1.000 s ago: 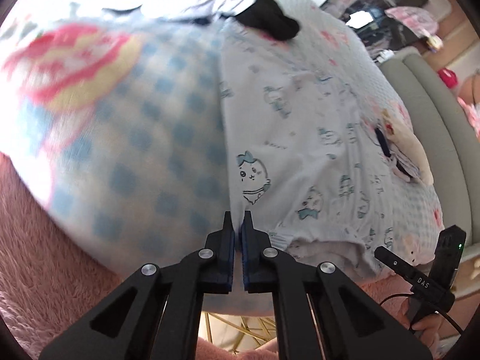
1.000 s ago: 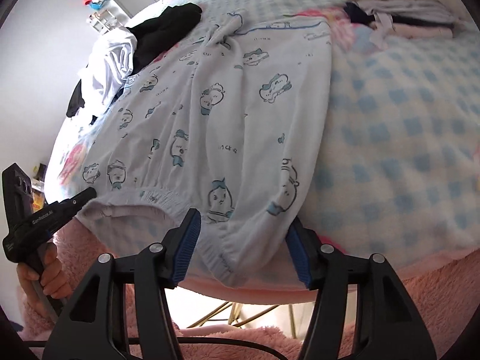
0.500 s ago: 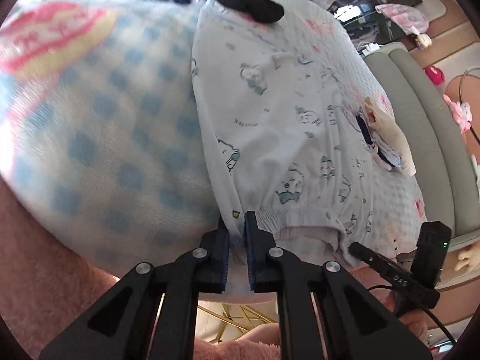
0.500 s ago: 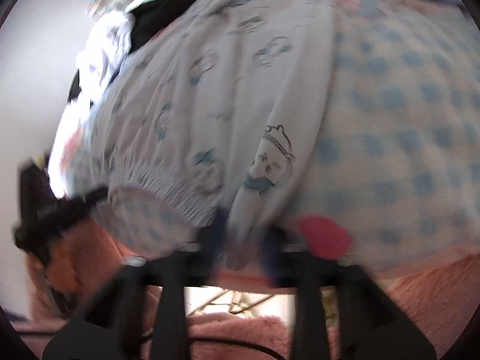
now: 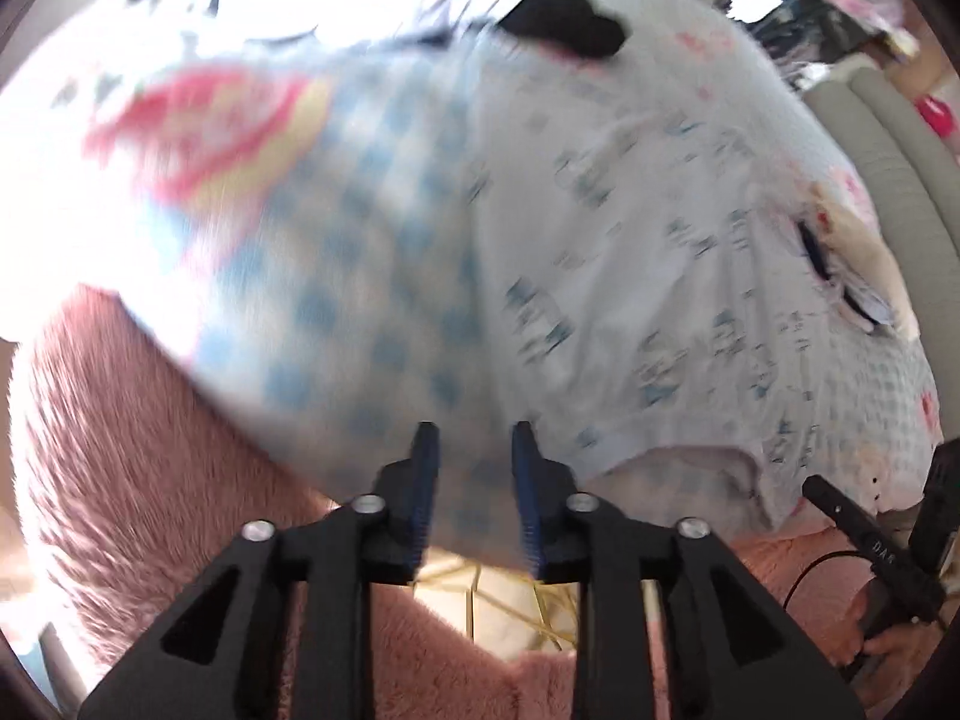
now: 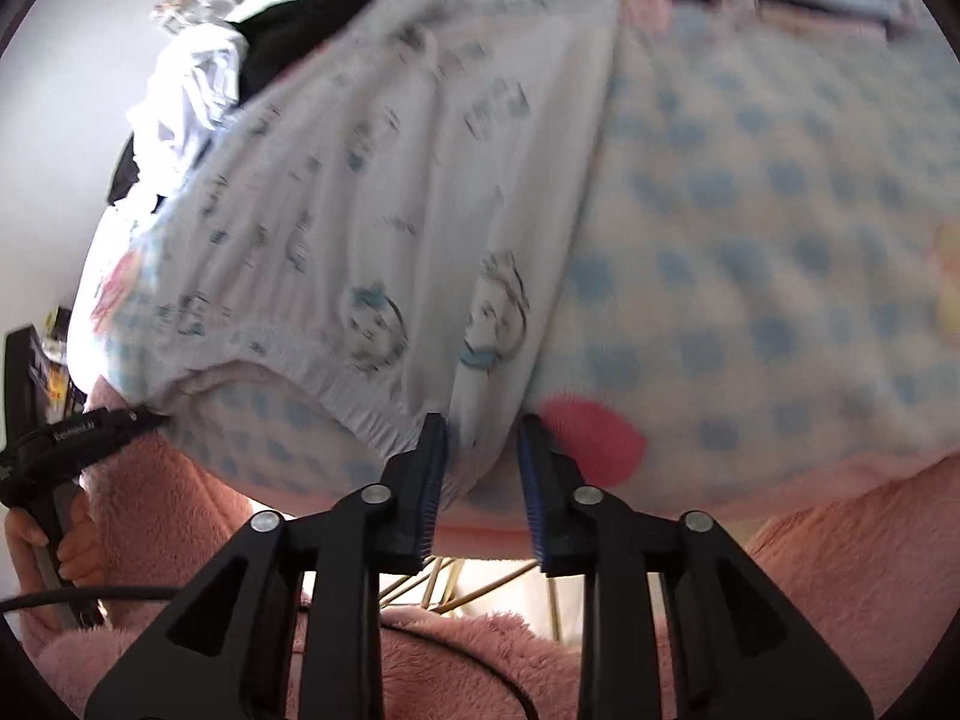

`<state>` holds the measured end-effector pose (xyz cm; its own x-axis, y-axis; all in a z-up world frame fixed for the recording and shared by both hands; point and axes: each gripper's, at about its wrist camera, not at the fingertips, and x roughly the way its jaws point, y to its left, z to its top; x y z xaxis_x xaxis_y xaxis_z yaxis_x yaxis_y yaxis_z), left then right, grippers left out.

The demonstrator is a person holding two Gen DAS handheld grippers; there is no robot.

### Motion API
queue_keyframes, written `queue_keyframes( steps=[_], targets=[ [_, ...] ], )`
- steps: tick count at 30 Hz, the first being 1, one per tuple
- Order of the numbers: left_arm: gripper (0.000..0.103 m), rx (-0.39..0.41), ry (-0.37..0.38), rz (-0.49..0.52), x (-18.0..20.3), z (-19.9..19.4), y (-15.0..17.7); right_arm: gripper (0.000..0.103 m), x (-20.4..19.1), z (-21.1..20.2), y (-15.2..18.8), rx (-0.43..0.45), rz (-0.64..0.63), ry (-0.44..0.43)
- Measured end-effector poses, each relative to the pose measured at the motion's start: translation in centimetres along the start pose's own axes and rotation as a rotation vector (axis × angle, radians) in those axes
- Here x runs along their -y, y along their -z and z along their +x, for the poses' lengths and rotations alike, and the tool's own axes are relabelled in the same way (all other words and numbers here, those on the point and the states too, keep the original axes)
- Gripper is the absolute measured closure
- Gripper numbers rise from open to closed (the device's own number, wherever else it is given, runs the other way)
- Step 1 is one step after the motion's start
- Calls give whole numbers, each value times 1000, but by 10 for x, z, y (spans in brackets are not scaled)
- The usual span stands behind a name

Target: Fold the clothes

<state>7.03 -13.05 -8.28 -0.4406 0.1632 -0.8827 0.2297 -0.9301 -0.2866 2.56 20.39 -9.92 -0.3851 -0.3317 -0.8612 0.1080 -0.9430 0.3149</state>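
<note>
Pale-blue cartoon-print pyjama trousers (image 6: 384, 192) lying spread on blue-checked fleece blanket (image 6: 780, 228) on bed, waistband at 6 o'clock edge. Right gripper (image 6: 480, 456) half-spread, straddling waistband corner, not pinching. Left gripper (image 5: 471, 468) spread, empty, over blanket at 9 o'clock of trousers. Judging: mid-fold regrasp; stage unclear.

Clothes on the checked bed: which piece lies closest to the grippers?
The pale cartoon-print pyjama bottoms, their elastic waistband right at the right gripper; the black garment and crumpled white garment lie far back.
</note>
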Motion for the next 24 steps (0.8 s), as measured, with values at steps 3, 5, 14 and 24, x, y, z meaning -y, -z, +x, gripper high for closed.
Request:
queue_keyframes(
  steps=[3,5,14,24],
  targets=[
    [59,69,120,115,30,-3,-10,69,-2,-8,-7,30,-7,14],
    [58,94,172,189,55,8,-14,66,-6,-7,-14,39,-22,15],
    [53,-107,70,340,94,69,8,66,7,36,0,-103,42,-43],
    [52,-17,142,410,138,60,-75,58,54,-7,-77,66,39,-5]
  ],
)
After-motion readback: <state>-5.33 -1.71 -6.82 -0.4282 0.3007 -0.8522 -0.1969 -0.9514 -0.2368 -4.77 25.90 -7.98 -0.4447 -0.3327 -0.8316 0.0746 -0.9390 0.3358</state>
